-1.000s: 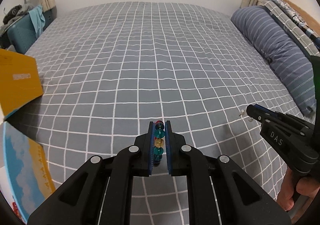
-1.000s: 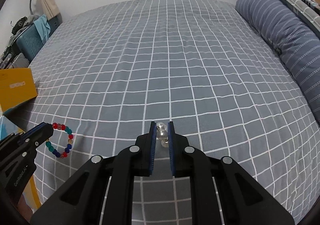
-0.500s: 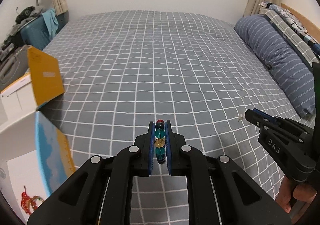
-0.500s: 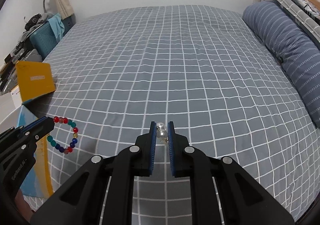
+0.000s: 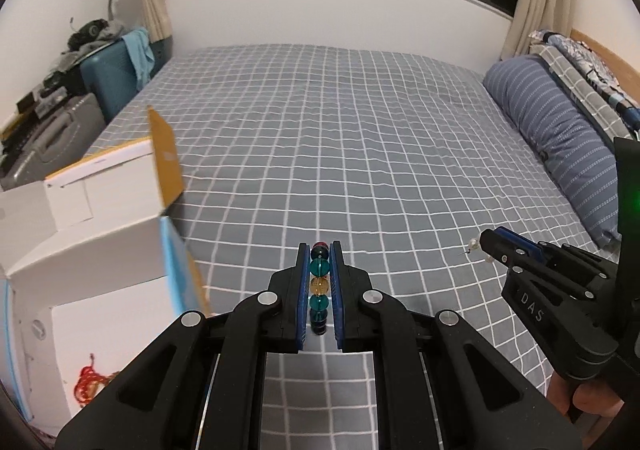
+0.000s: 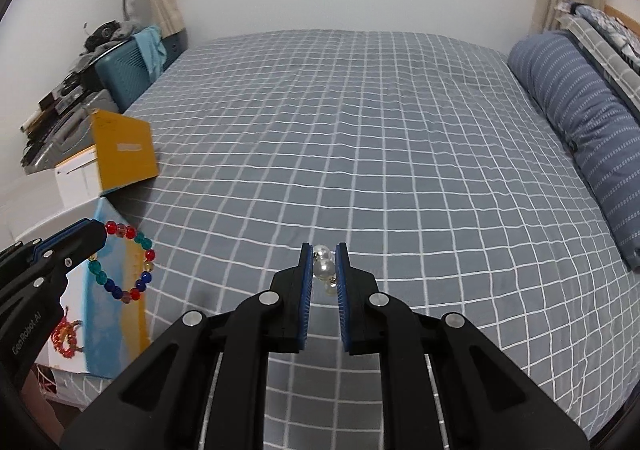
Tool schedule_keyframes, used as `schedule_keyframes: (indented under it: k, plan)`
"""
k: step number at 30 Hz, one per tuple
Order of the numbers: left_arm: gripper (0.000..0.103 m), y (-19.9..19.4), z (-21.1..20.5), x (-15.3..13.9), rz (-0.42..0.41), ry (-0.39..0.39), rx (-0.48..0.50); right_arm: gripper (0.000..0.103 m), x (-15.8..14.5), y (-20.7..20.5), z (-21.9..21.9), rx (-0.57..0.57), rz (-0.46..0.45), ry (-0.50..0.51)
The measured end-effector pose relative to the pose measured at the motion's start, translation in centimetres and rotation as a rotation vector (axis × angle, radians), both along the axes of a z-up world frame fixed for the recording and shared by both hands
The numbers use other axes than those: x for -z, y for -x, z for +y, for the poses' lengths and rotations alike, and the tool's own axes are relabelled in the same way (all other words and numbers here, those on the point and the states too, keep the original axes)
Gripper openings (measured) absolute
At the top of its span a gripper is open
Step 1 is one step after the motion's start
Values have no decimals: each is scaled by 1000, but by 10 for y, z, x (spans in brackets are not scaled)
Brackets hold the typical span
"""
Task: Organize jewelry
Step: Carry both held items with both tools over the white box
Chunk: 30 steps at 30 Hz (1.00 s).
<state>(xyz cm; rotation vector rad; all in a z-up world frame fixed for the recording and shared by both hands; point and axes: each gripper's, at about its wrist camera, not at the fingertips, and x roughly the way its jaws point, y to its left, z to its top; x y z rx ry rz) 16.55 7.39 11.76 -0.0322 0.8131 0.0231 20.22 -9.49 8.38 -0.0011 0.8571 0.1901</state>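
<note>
My left gripper [image 5: 320,250] is shut on a bracelet of red, teal, amber and blue beads [image 5: 319,284]. In the right wrist view that beaded bracelet [image 6: 127,262] hangs as a loop from the left gripper [image 6: 98,232] at the left edge, over the box. My right gripper [image 6: 322,252] is shut on a pearl earring [image 6: 324,268] with clear round beads. From the left wrist view the right gripper [image 5: 486,244] shows at the right, the pearl earring [image 5: 474,244] sticking out of its tip. Both are held above the grey checked bed [image 6: 360,130].
An open white box [image 5: 80,234] with yellow and blue flaps stands at the bed's left edge, a red bead piece [image 5: 90,386] lying inside it. A striped blue pillow [image 5: 560,138] lies along the right. Suitcases [image 6: 120,78] and clutter stand at the far left.
Both grippers have risen and drawn back from the bed with their jewelry. The white box has come further into view at the left, its inside now showing.
</note>
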Motion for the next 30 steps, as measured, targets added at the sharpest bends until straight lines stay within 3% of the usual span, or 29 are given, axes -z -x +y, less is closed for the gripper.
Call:
schedule_keyframes:
  k: [18,30]
  plan:
    - [9,63,105,-38,-57,8,-161,11,-33,43,113,-172,-45,-22]
    - [9,104,183,-24,-51,4,-287,11,-31,67,193,-284,-57,-13]
